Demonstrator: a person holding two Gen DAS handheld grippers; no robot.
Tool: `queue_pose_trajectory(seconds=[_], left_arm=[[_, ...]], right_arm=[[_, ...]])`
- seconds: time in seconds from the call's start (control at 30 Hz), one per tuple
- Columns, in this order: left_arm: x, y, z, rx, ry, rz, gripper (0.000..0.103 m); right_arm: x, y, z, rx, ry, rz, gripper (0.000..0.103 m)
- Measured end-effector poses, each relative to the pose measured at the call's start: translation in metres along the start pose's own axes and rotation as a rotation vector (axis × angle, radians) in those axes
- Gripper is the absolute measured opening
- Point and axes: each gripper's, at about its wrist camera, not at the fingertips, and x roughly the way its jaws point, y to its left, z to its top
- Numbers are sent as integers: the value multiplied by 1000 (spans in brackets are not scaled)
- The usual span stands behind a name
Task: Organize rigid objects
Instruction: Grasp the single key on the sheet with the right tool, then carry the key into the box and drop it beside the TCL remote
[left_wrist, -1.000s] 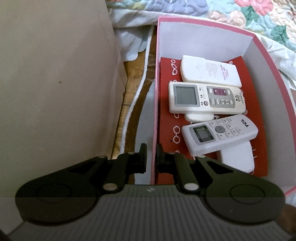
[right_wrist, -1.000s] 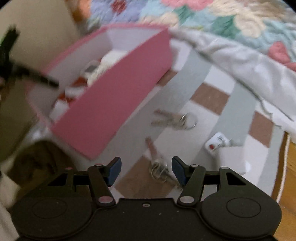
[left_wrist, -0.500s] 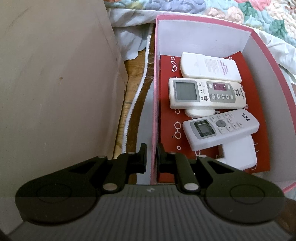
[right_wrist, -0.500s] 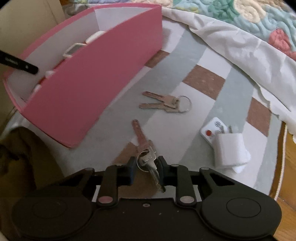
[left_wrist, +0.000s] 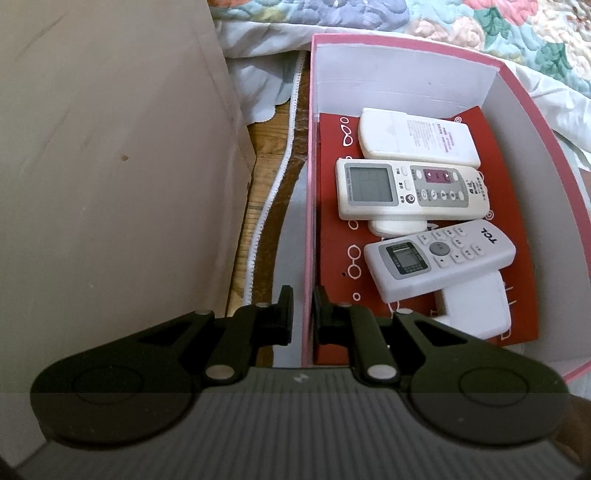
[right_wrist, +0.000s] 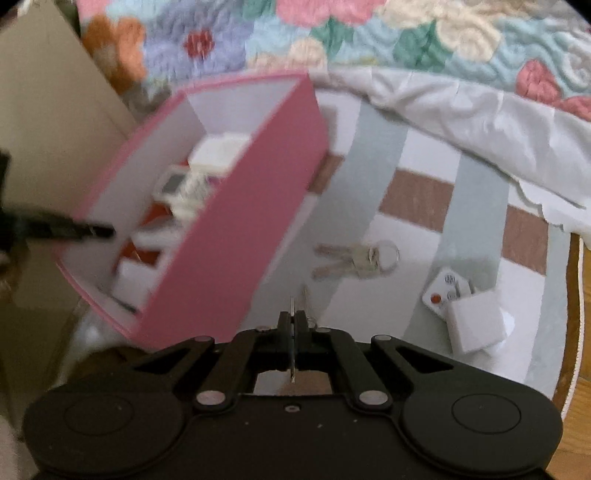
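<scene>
Left tool (left_wrist: 303, 314) clamped on the near wall of the pink box (left_wrist: 309, 206), one finger outside, one inside. Inside the box, three white remotes (left_wrist: 410, 190) side by side on a red liner. Right tool (right_wrist: 295, 325) pinched together on a bunch of keys (right_wrist: 300, 301), lifted just beside the box's pink outer wall. Left lying on the striped rug (right_wrist: 417, 162): a second key bunch (right_wrist: 360, 256) and, farther right, a small white fob (right_wrist: 441, 295) against a white block (right_wrist: 474, 325).
</scene>
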Motion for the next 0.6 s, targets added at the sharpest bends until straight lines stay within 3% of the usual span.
queue_pose_trajectory(seconds=[0.23, 0.6], left_arm=[[-3, 2, 1, -8, -29, -12, 11], [-2, 2, 1, -21, -42, -13, 8]], right_arm=[[-52, 19, 26, 17, -179, 50, 2], [-94, 62, 44, -12, -314, 173, 2]])
